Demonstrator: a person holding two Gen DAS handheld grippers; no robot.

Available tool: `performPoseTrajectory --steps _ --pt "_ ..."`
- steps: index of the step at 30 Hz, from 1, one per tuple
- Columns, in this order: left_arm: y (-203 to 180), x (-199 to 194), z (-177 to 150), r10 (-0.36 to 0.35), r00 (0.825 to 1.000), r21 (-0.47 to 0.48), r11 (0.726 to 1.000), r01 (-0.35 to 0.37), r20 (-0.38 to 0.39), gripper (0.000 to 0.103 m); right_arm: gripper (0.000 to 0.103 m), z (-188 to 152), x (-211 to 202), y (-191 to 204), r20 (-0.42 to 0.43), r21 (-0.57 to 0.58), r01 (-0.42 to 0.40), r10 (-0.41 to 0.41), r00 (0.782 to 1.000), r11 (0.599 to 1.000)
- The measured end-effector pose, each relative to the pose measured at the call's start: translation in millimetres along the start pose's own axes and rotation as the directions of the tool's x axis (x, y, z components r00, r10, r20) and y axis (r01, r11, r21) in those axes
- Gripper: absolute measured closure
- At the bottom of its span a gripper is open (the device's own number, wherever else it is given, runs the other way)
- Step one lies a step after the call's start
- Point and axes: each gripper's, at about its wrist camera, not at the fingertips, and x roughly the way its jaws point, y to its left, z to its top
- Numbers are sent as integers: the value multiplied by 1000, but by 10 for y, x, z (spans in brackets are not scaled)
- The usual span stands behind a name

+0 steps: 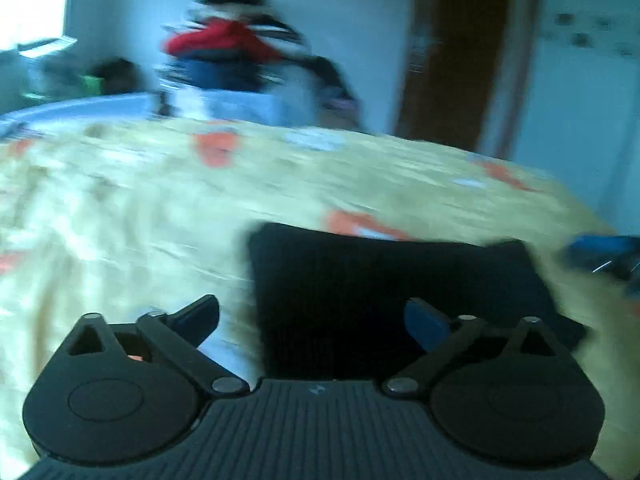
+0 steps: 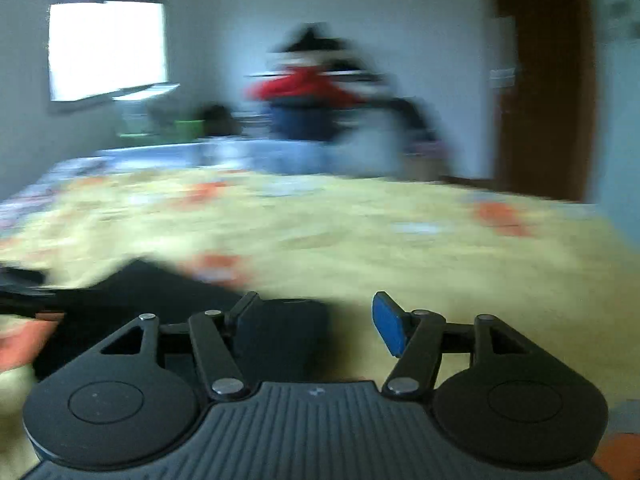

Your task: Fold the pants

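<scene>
The black pants [image 1: 392, 300] lie in a compact, squarish folded bundle on the yellow patterned bedspread [image 1: 140, 208]. My left gripper [image 1: 312, 320] is open, its jaws wide apart just above the bundle's near left part, holding nothing. In the right wrist view the pants [image 2: 168, 304] lie at the lower left on the bedspread [image 2: 400, 248]. My right gripper [image 2: 316, 324] is open and empty over their right edge. The right gripper's blue tip [image 1: 604, 248] shows at the far right of the left wrist view. Both views are motion-blurred.
A pile of clothes, red, dark and striped [image 1: 236, 48] [image 2: 316, 92], stands beyond the far edge of the bed. A brown door [image 1: 452, 52] [image 2: 540, 80] is at the right. A bright window [image 2: 106, 50] is at the left.
</scene>
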Motion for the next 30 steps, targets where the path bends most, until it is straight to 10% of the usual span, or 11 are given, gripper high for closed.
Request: performPoseTrajectory --steps 3,5,8,13,19,28,30 --pt "-87 152 -106 24 998 40 999 -22 -50 0 42 -186 187 271 -132 -49 -154 146 980 987" --pt "-37 286 -181 94 988 28 995 -92 -120 0 41 -363 381 404 -205 -136 -72 43 978 988" --pt "79 82 -176 67 993 -93 993 -77 -102 2 37 -385 282 467 -179 -103 4 -22 984 995" --pt "-124 -411 -265 242 970 -44 969 -242 -10 0 10 -427 -137 591 -74 58 -45 49 996 997" --pt "-414 -604 -539 251 967 37 968 -249 -40 0 10 -499 -239 754 -161 174 9 20 987 985" --pt "-505 -762 -719 213 975 2 977 -213 -71 0 0 -397 -785 761 -123 440 -254 338 933 861" --pt "-502 -738 -775 232 970 -20 972 -234 -79 0 0 -428 -785 754 -134 413 -181 256 957 893"
